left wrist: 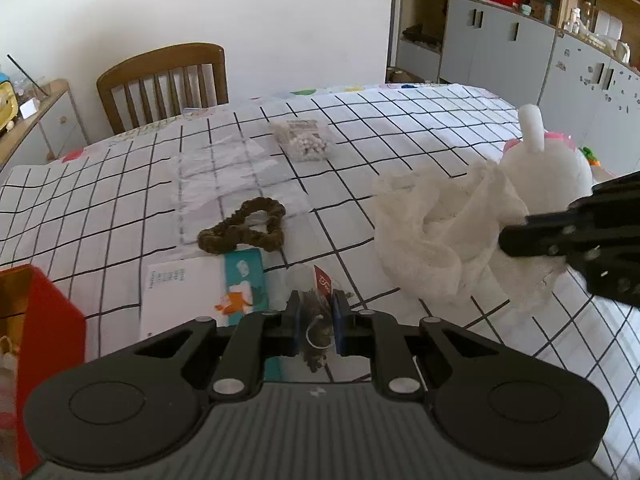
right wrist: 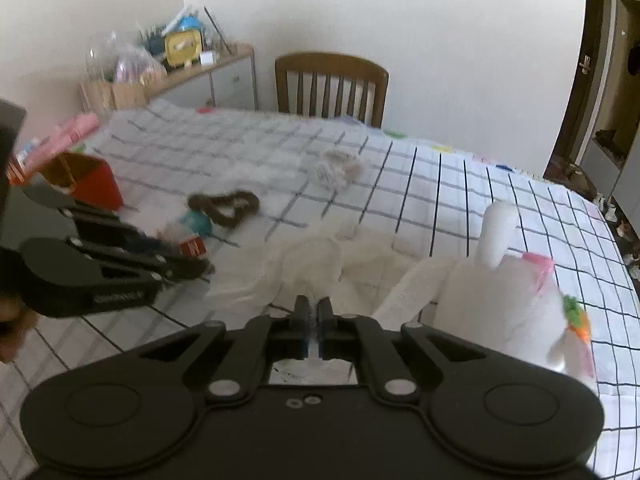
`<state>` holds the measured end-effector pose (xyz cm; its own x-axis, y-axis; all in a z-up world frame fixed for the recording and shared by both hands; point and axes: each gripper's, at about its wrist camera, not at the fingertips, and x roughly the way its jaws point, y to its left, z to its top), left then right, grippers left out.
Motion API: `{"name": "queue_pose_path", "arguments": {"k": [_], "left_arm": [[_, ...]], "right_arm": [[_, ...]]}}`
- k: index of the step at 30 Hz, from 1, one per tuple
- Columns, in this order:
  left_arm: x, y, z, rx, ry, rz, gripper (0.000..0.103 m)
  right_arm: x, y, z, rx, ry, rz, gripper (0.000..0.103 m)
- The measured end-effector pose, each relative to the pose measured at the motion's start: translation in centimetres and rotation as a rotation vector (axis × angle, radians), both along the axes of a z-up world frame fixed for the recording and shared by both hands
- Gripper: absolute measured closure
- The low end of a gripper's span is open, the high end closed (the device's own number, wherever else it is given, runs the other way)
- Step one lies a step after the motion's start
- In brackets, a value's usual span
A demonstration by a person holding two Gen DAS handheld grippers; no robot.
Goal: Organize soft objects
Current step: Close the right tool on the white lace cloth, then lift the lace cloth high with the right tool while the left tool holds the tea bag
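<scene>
Now both grippers have pinched hold, ready to lift.

The left gripper [left wrist: 316,316] is clamped on a tea bag [left wrist: 318,336] just beside the brown scrunchie [left wrist: 244,226]; the right gripper [right wrist: 314,316] is nipped onto white gauze cloth [right wrist: 316,264] further from it, against the plush toy [right wrist: 504,288].

My left gripper [left wrist: 316,320] pinches a tea bag [left wrist: 317,320]. Just beyond it lies a brown scrunchie [left wrist: 244,227]; a white cloth [left wrist: 436,232] sits right.

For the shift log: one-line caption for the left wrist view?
Left gripper shut on a tea bag; right gripper pinches white gauze cloth on the checked table.
</scene>
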<state>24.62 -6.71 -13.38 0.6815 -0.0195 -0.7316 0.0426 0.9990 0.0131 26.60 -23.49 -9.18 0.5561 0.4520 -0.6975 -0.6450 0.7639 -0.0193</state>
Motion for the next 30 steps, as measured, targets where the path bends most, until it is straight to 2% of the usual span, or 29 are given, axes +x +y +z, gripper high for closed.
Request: {"name": "queue_pose_path", "arguments": {"k": [9,23,30], "left_arm": [[-2.8,1.3,2.9,-0.016,-0.033,0.004,0.088],[-8.6,6.0,9.1,-0.016,-0.089,-0.015,0.088],[-11.6,8.6,11.9,0.006,-0.132,-0.030,0.088]], "right_arm": [[-2.6,0.1,4.6,0.086,-0.069,0.015,0.100],[-6.7,3.3,12.4,0.240,-0.076,0.094,0.100],[-8.5,6.5,15.5,0.321,-0.067,0.153,0.100]]}}
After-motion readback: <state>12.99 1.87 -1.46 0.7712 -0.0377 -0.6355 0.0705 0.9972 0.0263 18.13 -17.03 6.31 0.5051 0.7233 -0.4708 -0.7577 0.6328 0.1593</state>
